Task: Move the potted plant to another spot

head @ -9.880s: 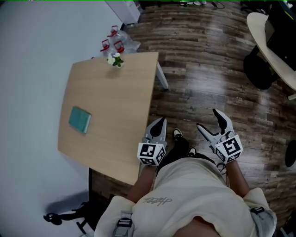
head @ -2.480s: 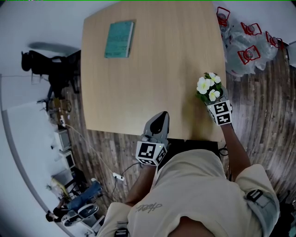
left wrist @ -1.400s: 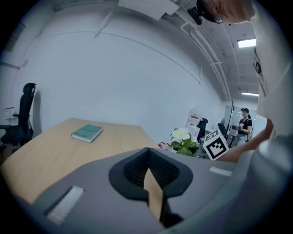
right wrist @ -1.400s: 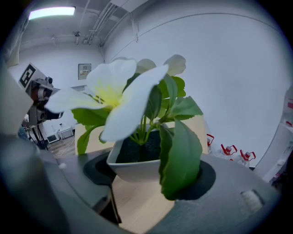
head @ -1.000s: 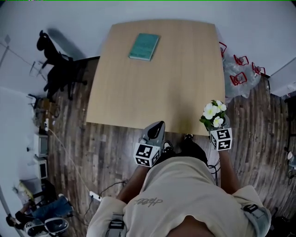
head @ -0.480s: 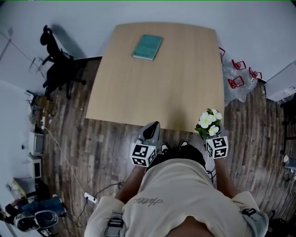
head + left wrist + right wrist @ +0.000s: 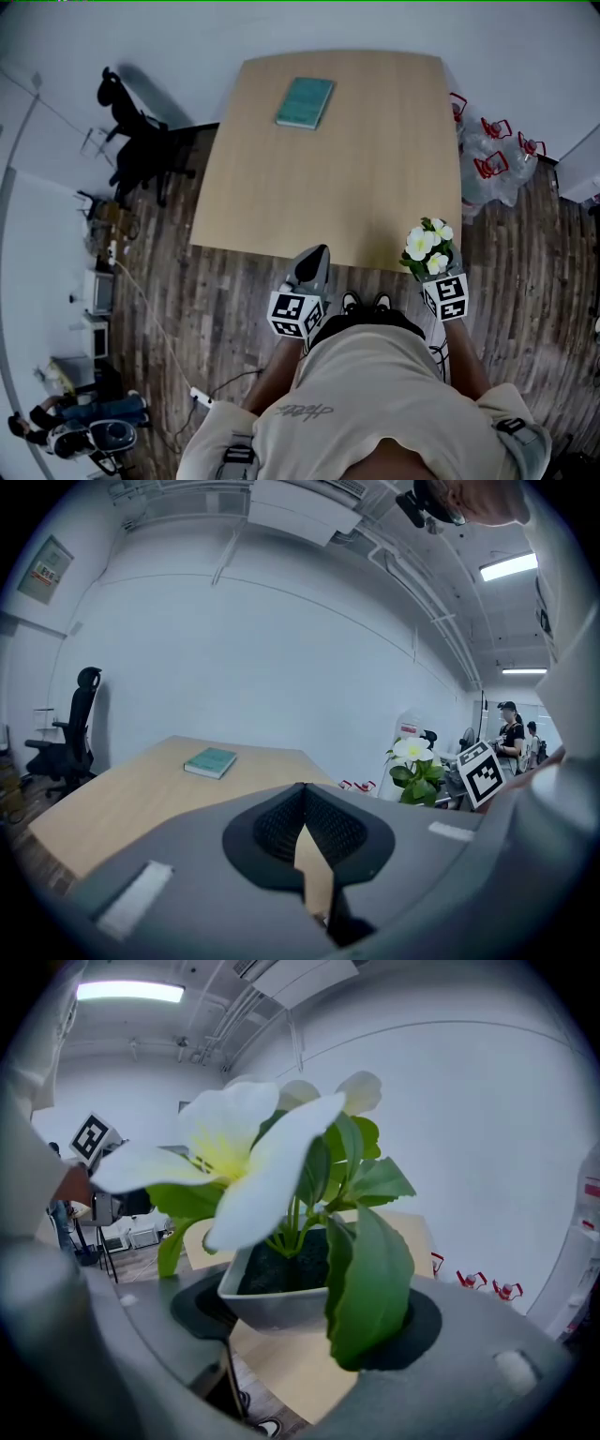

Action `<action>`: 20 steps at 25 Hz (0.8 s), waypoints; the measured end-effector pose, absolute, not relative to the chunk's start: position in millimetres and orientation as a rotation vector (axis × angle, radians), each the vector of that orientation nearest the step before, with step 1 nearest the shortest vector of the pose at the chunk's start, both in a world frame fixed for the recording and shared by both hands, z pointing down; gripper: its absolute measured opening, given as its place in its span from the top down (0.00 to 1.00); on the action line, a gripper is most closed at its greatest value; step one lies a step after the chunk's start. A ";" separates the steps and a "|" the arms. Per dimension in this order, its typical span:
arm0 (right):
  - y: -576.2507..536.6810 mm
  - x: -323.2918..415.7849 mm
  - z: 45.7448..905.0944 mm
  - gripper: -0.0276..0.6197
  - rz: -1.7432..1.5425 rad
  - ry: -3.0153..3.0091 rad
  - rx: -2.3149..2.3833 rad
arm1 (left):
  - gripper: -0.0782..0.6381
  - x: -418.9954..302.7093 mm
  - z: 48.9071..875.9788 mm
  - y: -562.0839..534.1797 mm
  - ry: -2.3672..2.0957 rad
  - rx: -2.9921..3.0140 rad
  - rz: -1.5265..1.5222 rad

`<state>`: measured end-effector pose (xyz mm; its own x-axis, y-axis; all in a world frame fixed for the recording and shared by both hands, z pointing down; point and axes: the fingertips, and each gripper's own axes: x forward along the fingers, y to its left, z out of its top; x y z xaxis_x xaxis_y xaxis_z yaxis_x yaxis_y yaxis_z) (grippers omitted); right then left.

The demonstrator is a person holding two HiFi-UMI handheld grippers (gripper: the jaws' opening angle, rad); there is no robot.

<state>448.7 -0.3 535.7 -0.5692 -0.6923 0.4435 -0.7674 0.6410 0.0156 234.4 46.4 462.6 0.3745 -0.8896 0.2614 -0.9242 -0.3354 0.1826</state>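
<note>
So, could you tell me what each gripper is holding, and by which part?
The right gripper holds the potted plant by its white pot, one jaw on each side. The left gripper is shut on nothing.

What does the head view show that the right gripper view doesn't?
Head view only: the teal book lying on the far part of the table, and the black office chair by the wall. Right gripper view only: the grey pot with its dark soil, clamped in the right gripper, plus a ceiling light. Both: the potted plant with white flowers, the table, the red-capped bottles.
</note>
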 end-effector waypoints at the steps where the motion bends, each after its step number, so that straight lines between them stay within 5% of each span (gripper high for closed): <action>1: 0.3 447.9 536.4 0.41 0.239 -2.456 1.135 | 0.87 233.3 463.6 47.5 -1.605 2.320 0.164; 20: -19.0 412.7 546.5 0.41 0.261 -2.488 1.093 | 0.86 179.8 474.0 51.8 -1.706 2.262 0.183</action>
<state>412.7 -19.0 546.5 -0.6094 -0.6611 0.4377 -0.7376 0.6752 -0.0072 179.8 51.8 474.0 0.2859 -0.9167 0.2791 -0.9550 -0.2485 0.1618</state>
